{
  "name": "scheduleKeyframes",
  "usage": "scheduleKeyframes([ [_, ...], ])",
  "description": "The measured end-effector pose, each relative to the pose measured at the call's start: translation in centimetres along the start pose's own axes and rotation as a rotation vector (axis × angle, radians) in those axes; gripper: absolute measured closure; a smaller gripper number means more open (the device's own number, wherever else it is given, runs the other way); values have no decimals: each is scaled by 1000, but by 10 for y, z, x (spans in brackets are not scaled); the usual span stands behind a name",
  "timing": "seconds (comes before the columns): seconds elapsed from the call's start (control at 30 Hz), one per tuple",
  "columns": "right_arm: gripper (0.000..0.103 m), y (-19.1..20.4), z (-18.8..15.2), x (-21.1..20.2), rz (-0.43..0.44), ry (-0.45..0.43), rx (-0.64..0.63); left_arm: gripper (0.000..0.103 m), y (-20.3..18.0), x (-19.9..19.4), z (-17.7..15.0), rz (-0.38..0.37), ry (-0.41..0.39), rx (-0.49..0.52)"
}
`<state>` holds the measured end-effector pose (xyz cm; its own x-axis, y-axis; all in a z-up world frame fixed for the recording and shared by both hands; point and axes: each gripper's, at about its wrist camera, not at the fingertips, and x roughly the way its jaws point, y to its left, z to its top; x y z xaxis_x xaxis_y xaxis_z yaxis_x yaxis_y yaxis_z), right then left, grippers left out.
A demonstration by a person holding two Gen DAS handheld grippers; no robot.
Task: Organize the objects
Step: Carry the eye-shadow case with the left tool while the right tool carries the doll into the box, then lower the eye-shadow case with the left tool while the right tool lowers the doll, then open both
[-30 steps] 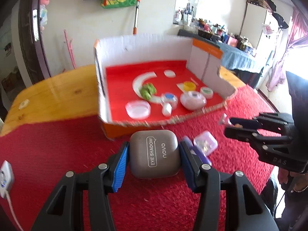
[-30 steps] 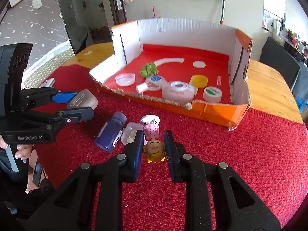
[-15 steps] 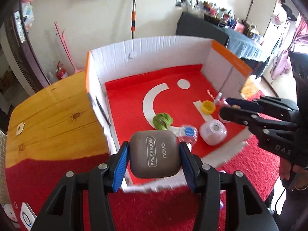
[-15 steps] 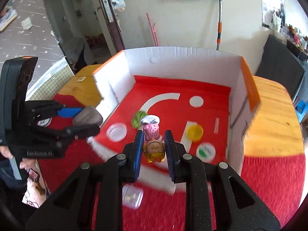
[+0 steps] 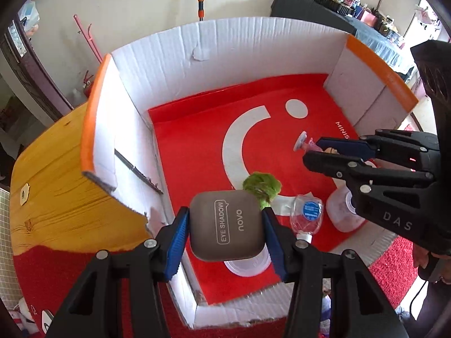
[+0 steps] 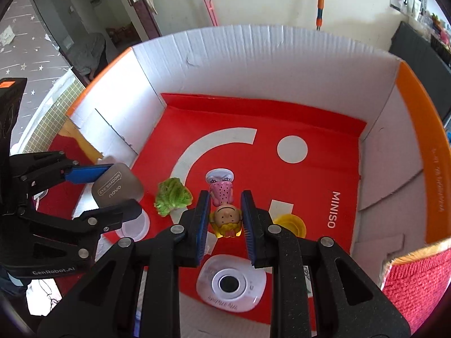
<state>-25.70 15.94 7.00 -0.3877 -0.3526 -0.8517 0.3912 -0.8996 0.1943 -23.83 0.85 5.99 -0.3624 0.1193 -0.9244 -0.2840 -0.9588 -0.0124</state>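
Down between the blue pads (image 5: 176, 246) of the left gripper (image 5: 225, 239) sits a taupe eye shadow case (image 5: 227, 226), clamped from both sides with its lettered face toward the camera; the same case (image 6: 117, 188) shows from the right wrist view pinched between that gripper's two fingers. Over on the other side, the right gripper (image 6: 224, 219) is closed narrowly on a small doll figure (image 6: 224, 208), head toward the camera with yellow hair, pink spotted dress and white base pointing away; from the left wrist view only its base and a bit of pink show past the right gripper (image 5: 313, 152). Both held things hang above the red floor of a cardboard box (image 5: 157, 64) with white inner walls and orange rims, not touching it. On that floor, printed with a white arc and dot, lie a green fuzzy tuft (image 6: 172, 197) between the two grippers, a small clear bottle with a blue label (image 5: 307, 215), a round clear lid (image 6: 135, 225) partly under the left gripper, a yellow cap (image 6: 290, 225) to the right of the right gripper, and a pale rounded container (image 6: 231, 284) beneath the right gripper's fingers. The box stands on a wooden table (image 5: 56, 197) partly covered by a red cloth (image 5: 70, 267).
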Motion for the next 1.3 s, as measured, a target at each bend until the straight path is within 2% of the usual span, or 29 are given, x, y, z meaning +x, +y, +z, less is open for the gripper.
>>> scheduleKeyframes([
  [0.67, 82, -12, 8, 19, 6, 79, 20, 50, 6, 17, 10, 43, 15, -18],
  [1.3, 81, -9, 6, 32, -28, 113, -16, 49, -2, 10, 9, 58, 19, 1],
])
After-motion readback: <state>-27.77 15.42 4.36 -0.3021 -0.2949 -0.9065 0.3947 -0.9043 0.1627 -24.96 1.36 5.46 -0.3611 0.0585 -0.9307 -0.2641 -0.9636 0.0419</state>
